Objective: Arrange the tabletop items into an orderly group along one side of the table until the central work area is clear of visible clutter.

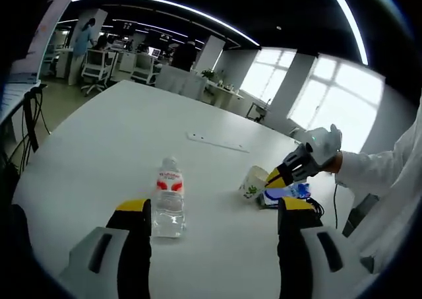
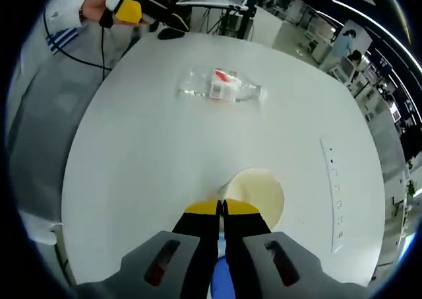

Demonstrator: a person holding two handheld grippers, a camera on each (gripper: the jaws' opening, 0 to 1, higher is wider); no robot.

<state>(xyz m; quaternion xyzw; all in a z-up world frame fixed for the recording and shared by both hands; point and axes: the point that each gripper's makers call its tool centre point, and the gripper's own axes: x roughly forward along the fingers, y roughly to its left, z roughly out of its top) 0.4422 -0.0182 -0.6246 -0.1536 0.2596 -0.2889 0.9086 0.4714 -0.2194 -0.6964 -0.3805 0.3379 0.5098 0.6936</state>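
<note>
progress: early | bottle (image 1: 169, 200) mid-counter (image 1: 99, 147), ungrouped | right gripper (image 2: 221, 208) fingers pinching paper cup (image 2: 258, 193) rim near edge | left gripper (image 1: 214, 220) fingers spread, empty

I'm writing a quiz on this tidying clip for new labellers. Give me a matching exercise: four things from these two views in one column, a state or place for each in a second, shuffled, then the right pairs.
Things
1. water bottle
2. paper cup
3. left gripper
4. right gripper

States
A. jaws wide apart, nothing between them
B. jaws closed at the cup's rim
C. clear, red label, standing alone on the white table
D. pale, tipped on its side beside a blue packet

Pairs: 1-C, 2-D, 3-A, 4-B
</note>
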